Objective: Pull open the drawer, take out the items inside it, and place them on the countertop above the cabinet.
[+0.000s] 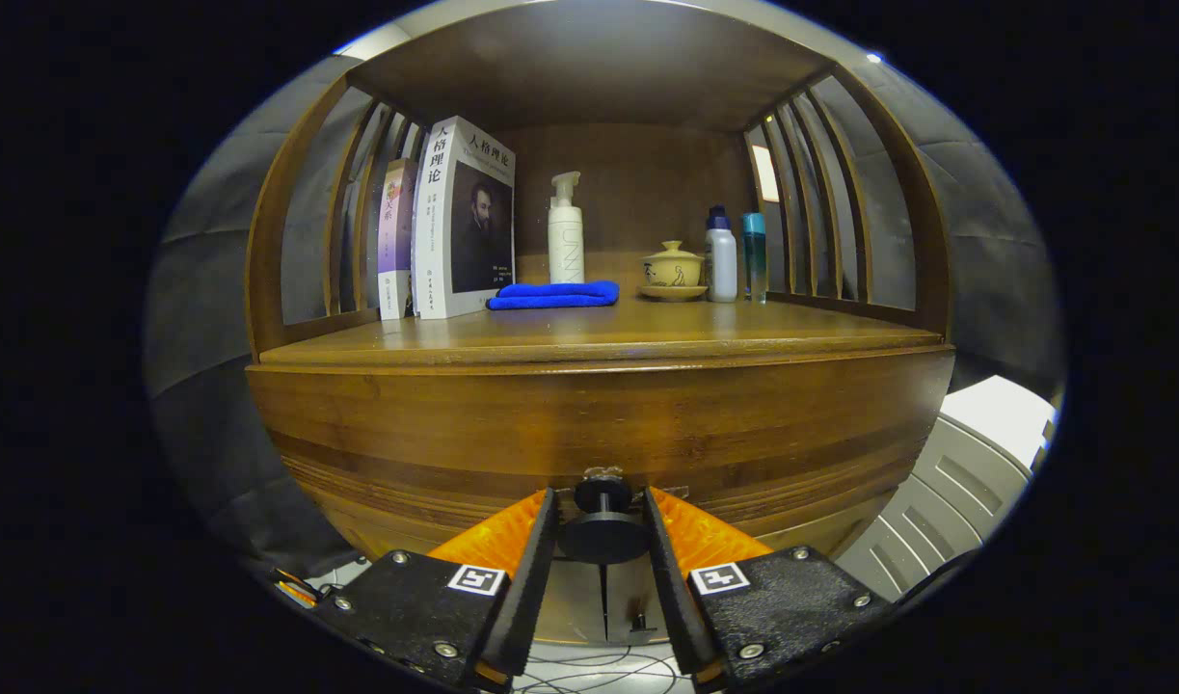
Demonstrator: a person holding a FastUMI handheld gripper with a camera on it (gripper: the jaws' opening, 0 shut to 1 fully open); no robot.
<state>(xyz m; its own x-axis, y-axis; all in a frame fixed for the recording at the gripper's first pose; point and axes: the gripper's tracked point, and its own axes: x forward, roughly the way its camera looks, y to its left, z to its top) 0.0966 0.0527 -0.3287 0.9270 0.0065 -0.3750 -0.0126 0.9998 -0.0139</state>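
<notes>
The wooden cabinet's drawer front [599, 424] fills the space right ahead of me, and I cannot see inside it. Its round dark knob [603, 537] sits between my two fingers, and both press against its sides. My gripper [601, 495] is shut on this knob, with the fingertips almost touching the wood. Above the drawer front runs the countertop [647, 337], a wooden shelf bay with slatted side walls.
On the countertop stand two upright books [459, 222], a folded blue cloth [553, 295], a white pump bottle [566, 231], a lidded yellow tea bowl [673, 267] and two bottles [734, 255]. Its front strip is bare wood. A pale ribbed object [955, 482] lies low to the right.
</notes>
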